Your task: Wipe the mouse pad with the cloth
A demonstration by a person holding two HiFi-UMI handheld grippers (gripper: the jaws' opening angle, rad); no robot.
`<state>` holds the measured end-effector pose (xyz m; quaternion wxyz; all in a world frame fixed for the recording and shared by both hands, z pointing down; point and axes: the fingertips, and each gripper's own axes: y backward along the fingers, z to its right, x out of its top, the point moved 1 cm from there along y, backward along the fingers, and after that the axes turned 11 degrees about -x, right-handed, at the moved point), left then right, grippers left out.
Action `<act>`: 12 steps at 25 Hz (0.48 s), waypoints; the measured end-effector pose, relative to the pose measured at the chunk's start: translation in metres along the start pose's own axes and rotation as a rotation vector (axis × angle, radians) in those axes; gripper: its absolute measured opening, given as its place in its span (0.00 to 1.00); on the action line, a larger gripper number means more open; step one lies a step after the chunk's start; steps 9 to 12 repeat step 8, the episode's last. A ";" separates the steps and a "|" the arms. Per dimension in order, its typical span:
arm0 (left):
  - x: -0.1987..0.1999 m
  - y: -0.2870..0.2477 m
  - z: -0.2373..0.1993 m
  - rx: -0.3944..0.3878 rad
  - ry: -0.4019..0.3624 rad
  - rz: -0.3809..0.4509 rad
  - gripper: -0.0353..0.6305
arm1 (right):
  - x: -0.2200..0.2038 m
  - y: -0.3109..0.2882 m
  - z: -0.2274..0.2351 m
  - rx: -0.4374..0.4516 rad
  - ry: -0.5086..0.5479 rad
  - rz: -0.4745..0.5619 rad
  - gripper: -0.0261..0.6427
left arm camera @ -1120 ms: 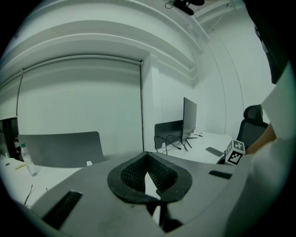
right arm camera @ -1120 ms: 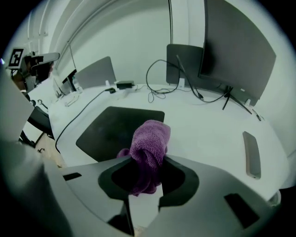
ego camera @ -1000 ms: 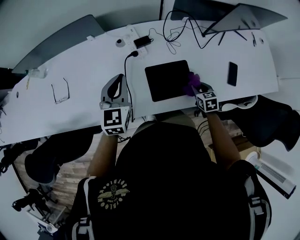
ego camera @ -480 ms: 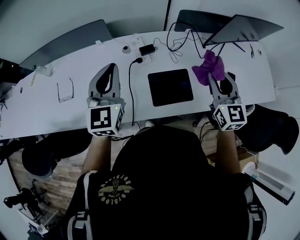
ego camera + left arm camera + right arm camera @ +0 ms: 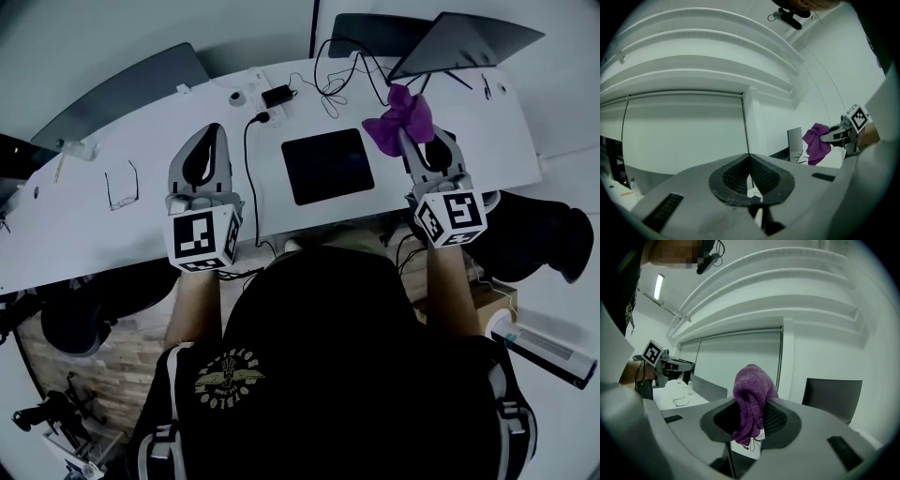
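Right tongs (image 5: 405, 133) clench the purple cloth (image 5: 401, 114) above the worktop (image 5: 141, 220). The mouse pad (image 5: 327, 166) lies flat at eight o'clock from them (nearer this hand). Left tongs (image 5: 208, 133) are pressed together, empty.

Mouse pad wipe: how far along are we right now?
Done: a second ago the cloth was on the mouse pad, at its right edge. In hand: the right gripper jaws pinch the cloth, lifted clear to the pad's right; the left gripper is shut, empty. Left: possibly more passes; cloth not set down.
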<state>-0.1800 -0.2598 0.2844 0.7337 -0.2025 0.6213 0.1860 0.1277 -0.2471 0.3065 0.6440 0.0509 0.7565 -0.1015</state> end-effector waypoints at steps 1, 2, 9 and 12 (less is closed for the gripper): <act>0.001 0.001 0.001 0.003 -0.002 -0.002 0.06 | -0.001 0.000 0.001 0.004 -0.001 -0.003 0.20; 0.001 0.002 0.002 0.008 -0.005 -0.005 0.06 | -0.003 0.000 0.002 0.007 -0.002 -0.006 0.20; 0.004 0.005 0.010 0.040 -0.014 -0.016 0.06 | -0.013 0.002 0.012 0.024 -0.003 -0.022 0.20; 0.004 0.005 0.010 0.040 -0.014 -0.016 0.06 | -0.013 0.002 0.012 0.024 -0.003 -0.022 0.20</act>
